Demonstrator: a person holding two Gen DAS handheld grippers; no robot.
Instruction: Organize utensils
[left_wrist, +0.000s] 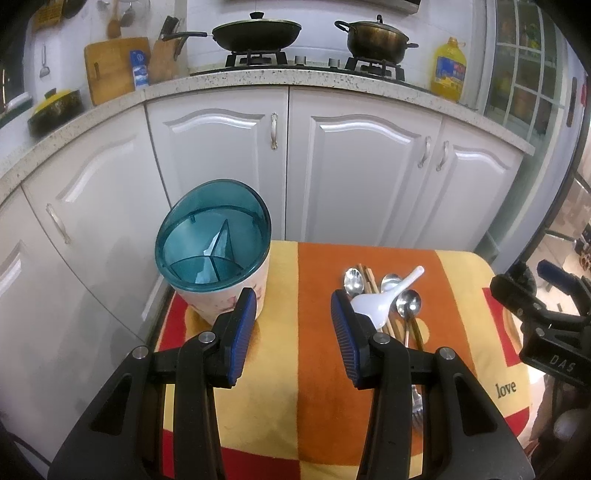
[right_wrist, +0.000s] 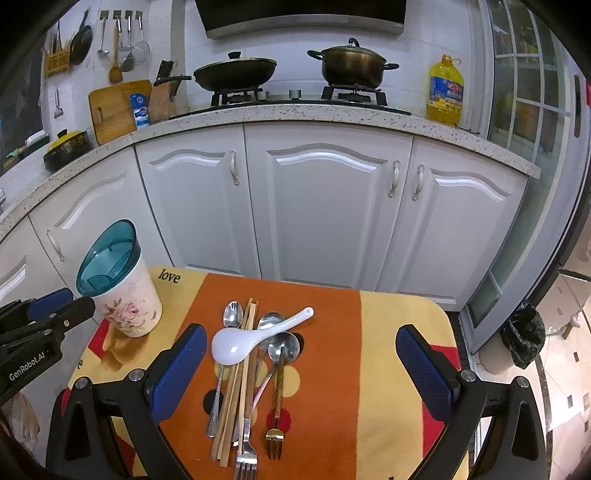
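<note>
A floral utensil holder (right_wrist: 127, 308) with a teal divided lid (left_wrist: 212, 236) stands at the table's far left corner. A pile of utensils lies mid-table: a white ceramic spoon (right_wrist: 240, 341) on top, metal spoons (right_wrist: 232, 314), wooden chopsticks (right_wrist: 236, 387) and forks (right_wrist: 275, 437). My left gripper (left_wrist: 293, 314) is open and empty, between the holder and the pile. My right gripper (right_wrist: 301, 350) is open wide and empty, hovering over the pile. The pile also shows in the left wrist view (left_wrist: 384, 299).
The small table carries an orange, yellow and red cloth (right_wrist: 388, 369). White cabinets (right_wrist: 325, 206) and a counter with a wok (right_wrist: 236, 72), pot (right_wrist: 351, 66) and oil bottle (right_wrist: 445, 90) stand behind. A black bin bag (right_wrist: 522, 334) sits on the floor at right.
</note>
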